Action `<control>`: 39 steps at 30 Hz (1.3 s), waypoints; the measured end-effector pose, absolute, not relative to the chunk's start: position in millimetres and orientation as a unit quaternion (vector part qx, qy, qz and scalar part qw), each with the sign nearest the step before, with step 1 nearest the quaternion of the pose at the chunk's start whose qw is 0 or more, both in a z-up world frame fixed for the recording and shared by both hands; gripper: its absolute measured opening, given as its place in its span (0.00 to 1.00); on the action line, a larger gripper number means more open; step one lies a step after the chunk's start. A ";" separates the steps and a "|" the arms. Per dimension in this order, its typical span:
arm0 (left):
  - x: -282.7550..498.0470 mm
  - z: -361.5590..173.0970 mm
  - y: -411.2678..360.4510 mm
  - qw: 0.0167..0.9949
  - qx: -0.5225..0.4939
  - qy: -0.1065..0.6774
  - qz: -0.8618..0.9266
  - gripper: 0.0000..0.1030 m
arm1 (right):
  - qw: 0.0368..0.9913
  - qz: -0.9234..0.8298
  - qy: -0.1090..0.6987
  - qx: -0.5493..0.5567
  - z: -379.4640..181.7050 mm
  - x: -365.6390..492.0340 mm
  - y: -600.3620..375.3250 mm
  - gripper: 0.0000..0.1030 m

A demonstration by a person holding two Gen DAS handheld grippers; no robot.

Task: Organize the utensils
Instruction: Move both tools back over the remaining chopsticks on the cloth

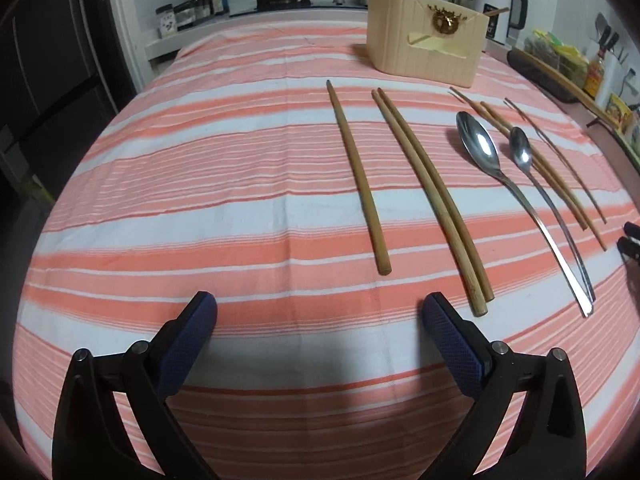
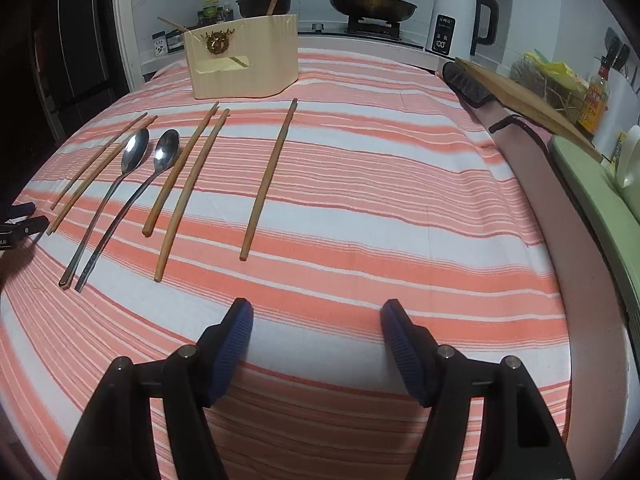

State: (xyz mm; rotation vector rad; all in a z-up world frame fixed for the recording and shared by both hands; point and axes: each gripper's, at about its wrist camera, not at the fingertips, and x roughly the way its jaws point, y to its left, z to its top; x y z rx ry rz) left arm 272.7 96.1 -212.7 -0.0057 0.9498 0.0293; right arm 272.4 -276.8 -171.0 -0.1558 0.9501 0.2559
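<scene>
Wooden chopsticks and two metal spoons lie in a row on the striped tablecloth. A single chopstick (image 1: 358, 178) (image 2: 269, 178) lies apart; a thick pair (image 1: 432, 200) (image 2: 182, 184), a large spoon (image 1: 480, 146) (image 2: 134, 151), a smaller spoon (image 1: 521, 149) (image 2: 166, 151) and thin chopsticks (image 1: 560, 160) (image 2: 100, 160) lie beside it. A beige utensil holder (image 1: 424, 46) (image 2: 244, 60) stands behind them with a few chopsticks inside. My left gripper (image 1: 318, 306) is open and empty, near of the single chopstick. My right gripper (image 2: 316, 312) is open and empty.
Behind the table are a stove with a pot (image 2: 264, 0) and a pan (image 2: 372, 6), a white kettle (image 2: 456, 18) and spice jars (image 1: 192, 10). A wooden board (image 2: 520, 96), bottles and a green tray (image 2: 592, 184) line the right edge.
</scene>
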 end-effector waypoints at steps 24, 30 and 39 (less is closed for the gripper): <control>272.5 -212.3 96.6 0.889 -0.005 0.458 0.012 1.00 | 0.872 0.159 0.454 -0.086 -170.4 293.5 -230.2 0.53; 277.8 -209.0 95.1 0.878 0.000 0.479 0.001 0.99 | 0.876 0.160 0.448 -0.082 -172.8 301.4 -228.0 0.54; 293.2 -203.1 83.5 0.888 -0.001 0.461 0.001 0.66 | 0.876 0.159 0.448 -0.082 -173.5 301.1 -227.7 0.54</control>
